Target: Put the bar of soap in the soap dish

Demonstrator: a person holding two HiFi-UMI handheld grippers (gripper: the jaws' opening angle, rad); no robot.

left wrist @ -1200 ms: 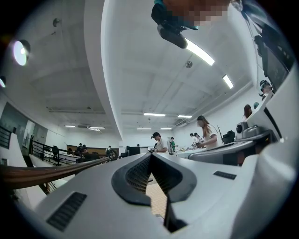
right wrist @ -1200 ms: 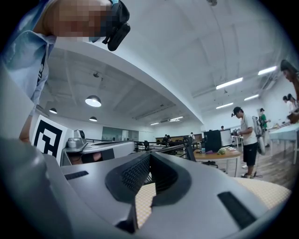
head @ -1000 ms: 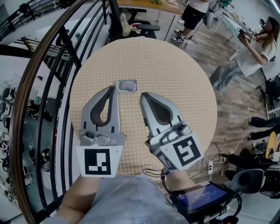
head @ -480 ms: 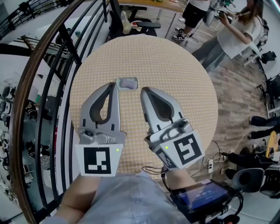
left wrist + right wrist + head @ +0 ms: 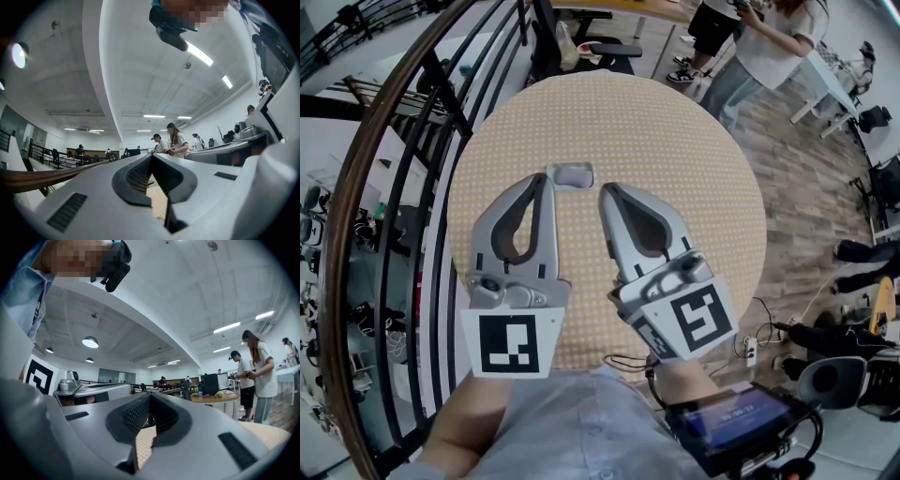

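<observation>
A small pale soap dish [image 5: 553, 172] sits on the round beige table [image 5: 675, 159], a little left of its middle. A lavender bar of soap [image 5: 572, 176] lies inside the dish. In the head view my left gripper [image 5: 546, 182] is shut and empty, its tips just short of the dish's near left corner. My right gripper [image 5: 605, 191] is shut and empty too, its tips just to the dish's right and nearer to me. Each gripper view shows closed jaws, the left gripper [image 5: 151, 154] and the right gripper [image 5: 150, 394], with only a strip of table mat below.
A dark curved railing [image 5: 394, 187] with black bars runs close along the table's left side. A black chair [image 5: 600, 52] stands beyond the far edge. People stand at the upper right [image 5: 769, 42]. A device with a screen [image 5: 731, 422] hangs at my waist.
Both grippers and the soap dish have stayed where they were. A person in the background has walked from the right edge toward the top of the head view.
</observation>
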